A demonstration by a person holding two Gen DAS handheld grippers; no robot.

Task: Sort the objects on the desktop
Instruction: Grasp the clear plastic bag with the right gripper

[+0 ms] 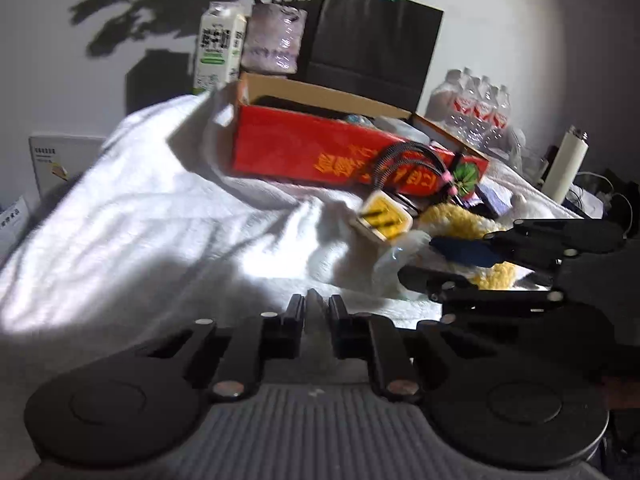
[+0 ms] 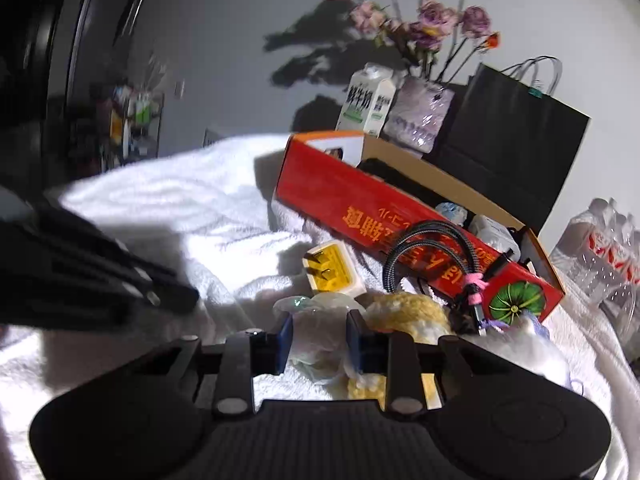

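Right gripper [image 2: 318,344]: pinching the crumpled white bag [image 2: 316,336].
Left gripper [image 1: 316,312]: pressed together, empty.
Box [image 2: 400,224]: ahead and right of the bag; right hand nearer.

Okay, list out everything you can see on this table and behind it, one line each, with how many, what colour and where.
Cardboard box: one, red, open, mid-table.
Towel: one, white, covering the table.
Charger plug: one, yellow and white, before the box.
Cable: one, black braided, pink tie, against the box front.
Plastic bag: one, white, crumpled, between the right fingers.
Fluffy thing: one, yellow, beside the bag.
Milk carton: one, white, behind the box.
Flowers: one bunch, purple, in a wrapped vase.
Paper bag: one, black, rear.
Water bottles: one pack, clear, far right.
Left gripper: black, shut, empty.
Right gripper: black, blue pads, on the bag.
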